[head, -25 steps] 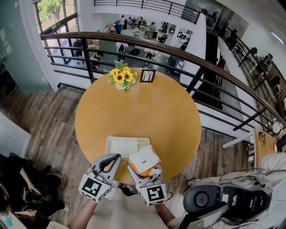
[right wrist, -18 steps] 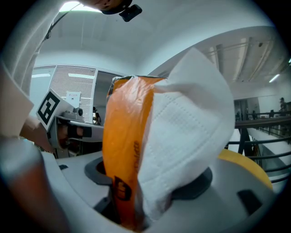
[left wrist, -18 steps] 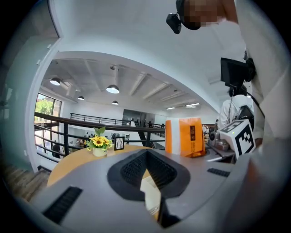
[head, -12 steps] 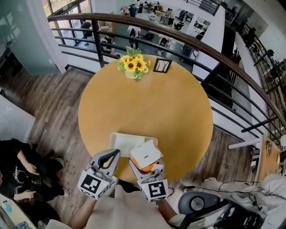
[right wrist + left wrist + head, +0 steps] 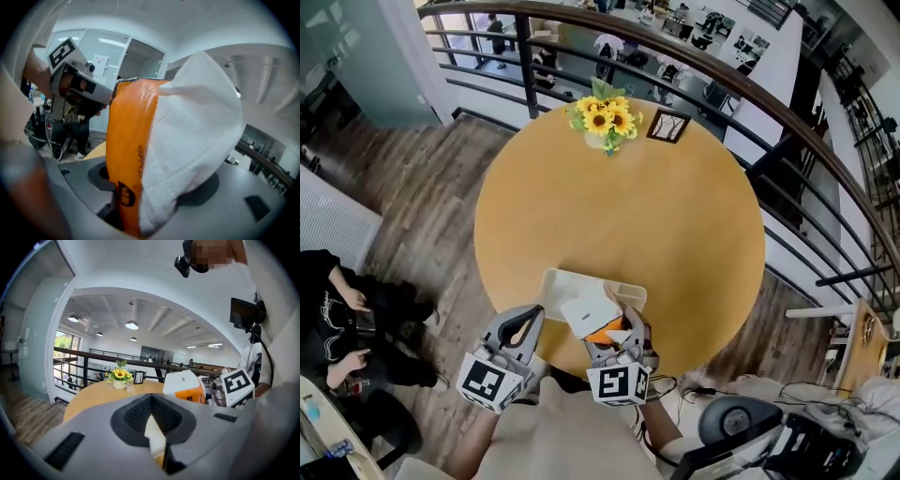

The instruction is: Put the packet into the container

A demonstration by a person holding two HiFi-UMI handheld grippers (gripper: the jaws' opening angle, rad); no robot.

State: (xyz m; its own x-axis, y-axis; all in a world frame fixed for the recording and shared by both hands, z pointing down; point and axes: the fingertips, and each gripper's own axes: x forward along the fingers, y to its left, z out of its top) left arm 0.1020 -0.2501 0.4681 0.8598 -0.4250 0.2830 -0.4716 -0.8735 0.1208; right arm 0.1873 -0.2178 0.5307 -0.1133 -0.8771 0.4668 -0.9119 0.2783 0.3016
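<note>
The right gripper (image 5: 616, 330) is clamped on the orange-and-white packet (image 5: 592, 310), held over the near right part of the container (image 5: 567, 280). The left gripper (image 5: 518, 330), jaws together and empty, hovers to its left. The placing step is in hand, and the next move likely calls for lowering the packet inside the rim and releasing it.

Round table (image 5: 675, 225) with container (image 5: 559, 289), sunflowers (image 5: 605, 120), picture frame (image 5: 668, 126)

Wide free room over middle of table (image 5: 694, 234), betw. container (image 5: 581, 278) at near edge and sunflowers (image 5: 604, 119) w/ photo frame (image 5: 668, 126) at far edge. Blocked beyond far edge by railing (image 5: 527, 66). Open approach at left & right edges.
</note>
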